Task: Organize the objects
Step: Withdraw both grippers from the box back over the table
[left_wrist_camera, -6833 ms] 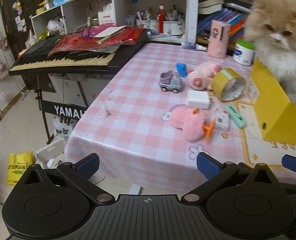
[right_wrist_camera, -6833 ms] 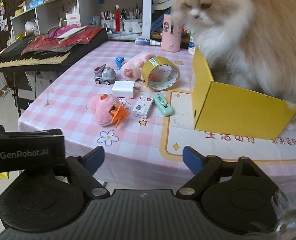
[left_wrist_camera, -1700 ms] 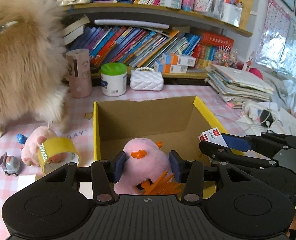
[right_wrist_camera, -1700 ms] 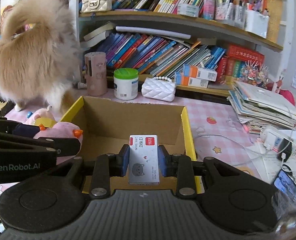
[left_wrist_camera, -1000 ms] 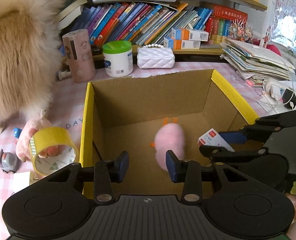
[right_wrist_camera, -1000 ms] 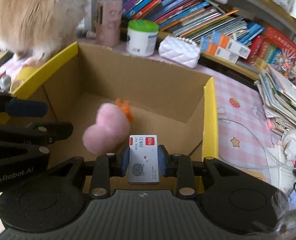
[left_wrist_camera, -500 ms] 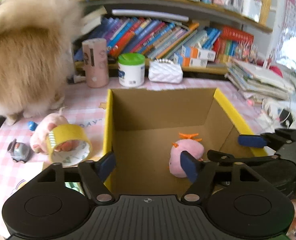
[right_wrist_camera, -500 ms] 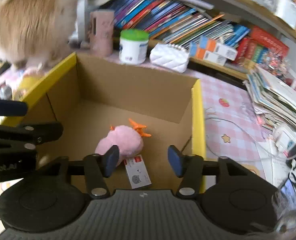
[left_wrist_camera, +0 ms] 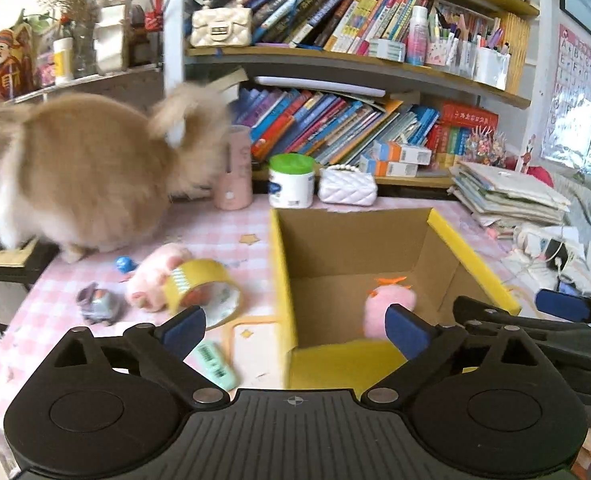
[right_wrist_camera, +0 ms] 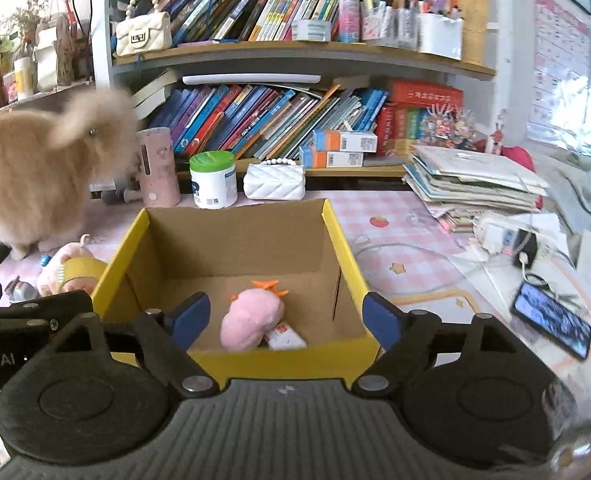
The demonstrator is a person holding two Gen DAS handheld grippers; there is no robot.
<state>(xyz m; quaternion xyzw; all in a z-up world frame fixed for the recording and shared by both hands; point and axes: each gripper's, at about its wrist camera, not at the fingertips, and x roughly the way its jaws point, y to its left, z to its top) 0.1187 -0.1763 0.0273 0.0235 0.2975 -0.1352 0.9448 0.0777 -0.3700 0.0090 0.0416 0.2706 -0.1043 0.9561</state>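
Now both the left gripper and right gripper are standing wide and empty, their jaws having just been opening. Beyond them, the soft pink plush toy with orange feet and small white card box are lying inside the yellow-edged cardboard box. Left of it, the yellow tape roll is waiting on the pink checked table, light and stiff, probably best pinched across its wall.

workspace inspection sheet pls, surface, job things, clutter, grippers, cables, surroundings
surface: pink checked tablecloth, crowded.
job's things: pink plush toy and small white box lie touching in the yellow cardboard box; tape roll, pink pig plush, toy truck, green item outside it.
clutter: green-lidded jar, white purse, paper stack, phone.
grippers: left hand-held gripper and right hand-held gripper open, empty, jaws just opening.
cables: white charger lead right of box.
surroundings: bookshelves; cat on table.
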